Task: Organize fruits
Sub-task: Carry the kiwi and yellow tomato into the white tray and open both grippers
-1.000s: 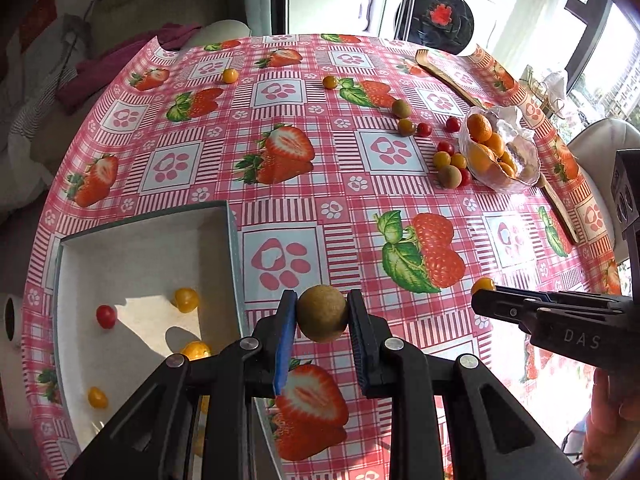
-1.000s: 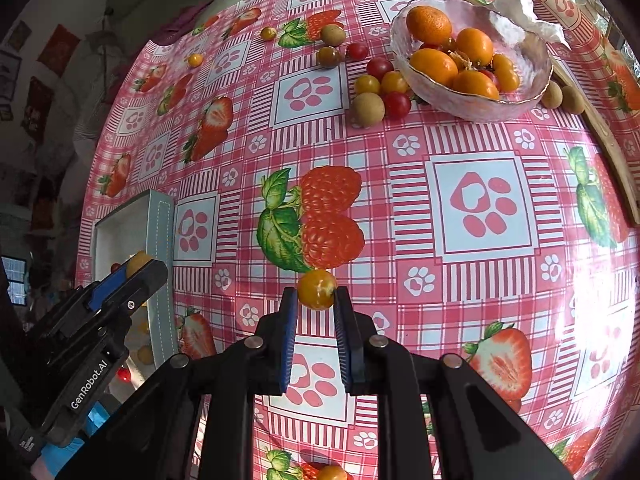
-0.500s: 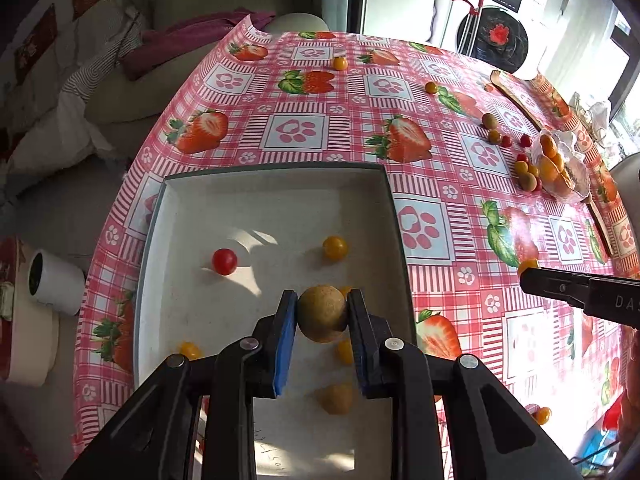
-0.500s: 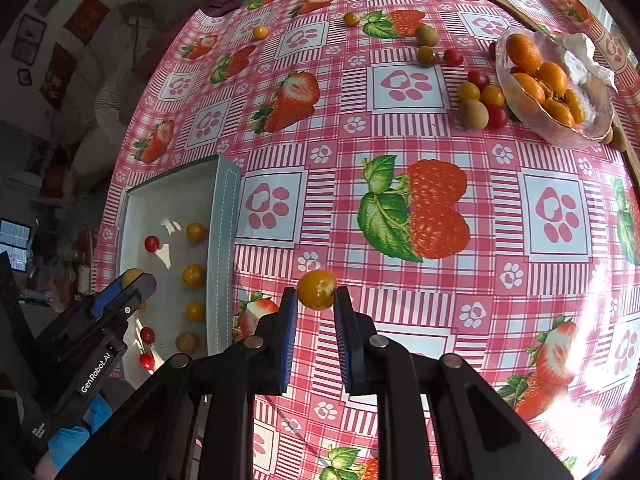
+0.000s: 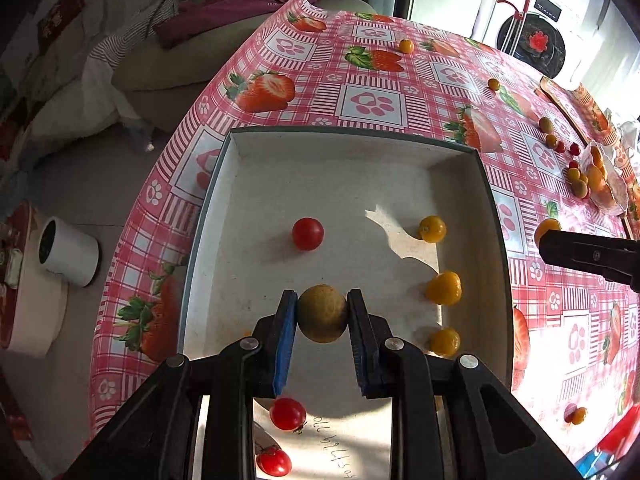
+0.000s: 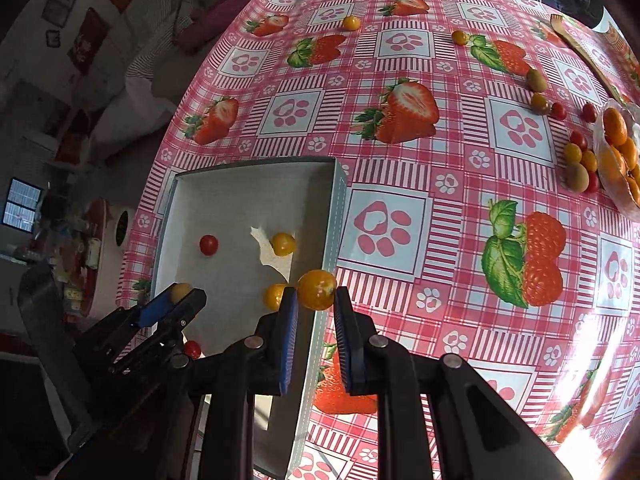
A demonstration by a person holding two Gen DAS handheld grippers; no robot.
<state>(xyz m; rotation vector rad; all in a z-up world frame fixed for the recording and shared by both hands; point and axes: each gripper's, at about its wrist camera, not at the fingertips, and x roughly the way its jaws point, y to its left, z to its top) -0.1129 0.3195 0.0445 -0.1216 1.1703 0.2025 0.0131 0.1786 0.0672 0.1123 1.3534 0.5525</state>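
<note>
Strawberry-patterned cloth covers the bench. Left tongs, closed on a brown fruit, hang over the white tray floor; right tongs grip a yellow tomato just above the tray's right wall (not yet inside).

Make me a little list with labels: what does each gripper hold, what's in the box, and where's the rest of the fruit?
left gripper: shut on brown fruit, over the box
right gripper: shut on yellow tomato, above the box's right wall
in box: red tomato, yellow tomatoes, more red ones near the front
bowl: oranges, far right
loose fruit: scattered on the tablecloth beside the bowl
</note>
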